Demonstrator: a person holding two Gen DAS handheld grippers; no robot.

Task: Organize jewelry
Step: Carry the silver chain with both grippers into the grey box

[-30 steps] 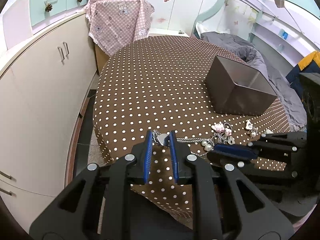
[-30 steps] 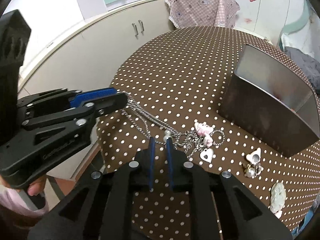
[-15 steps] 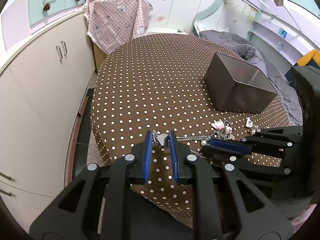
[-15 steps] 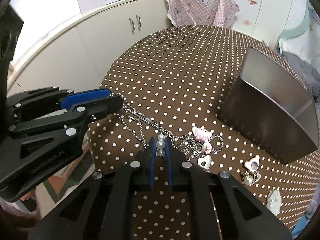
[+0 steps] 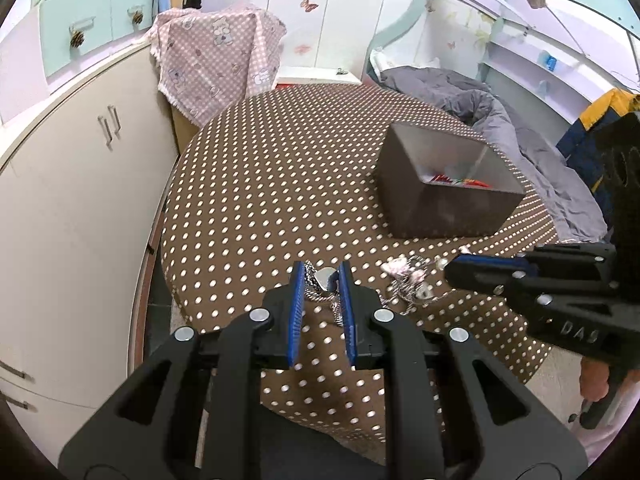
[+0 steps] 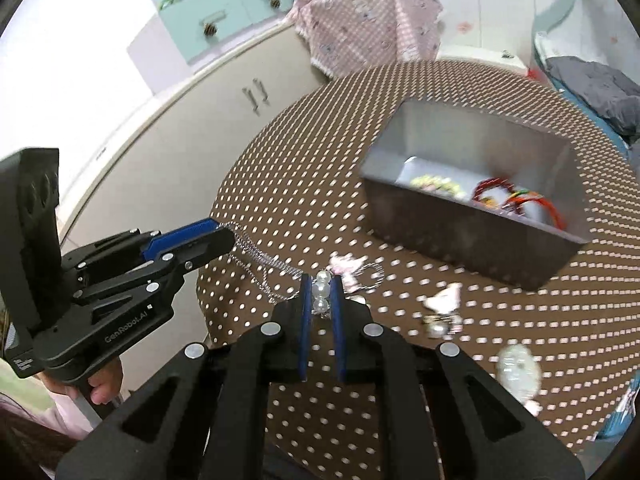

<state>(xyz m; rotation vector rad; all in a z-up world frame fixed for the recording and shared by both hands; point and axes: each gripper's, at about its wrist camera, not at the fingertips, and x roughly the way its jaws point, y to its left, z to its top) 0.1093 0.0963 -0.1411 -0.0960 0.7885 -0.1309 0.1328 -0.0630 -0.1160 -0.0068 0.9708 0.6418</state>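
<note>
The left gripper (image 5: pixel 321 280) has its fingers (image 5: pixel 297 304) narrowed on a silver pendant (image 5: pixel 323 280) and its chain (image 6: pixel 260 258), at the tabletop (image 5: pixel 280 184) edge near 6 o'clock. The right gripper (image 6: pixel 321 292) has its fingers (image 6: pixel 305 320) pinched on a short string of pearls (image 6: pixel 321 290), which the left view hides behind the right gripper's body. The chain runs between the two grippers. The box (image 5: pixel 440 208) stands at 2 o'clock; only the right view shows clearly the red bangles (image 6: pixel 520 200) and pale beads inside it. That view also shows loose charms (image 6: pixel 442 308) and a pale oval pendant (image 6: pixel 518 368) on the tabletop at 4 o'clock, blurred.
</note>
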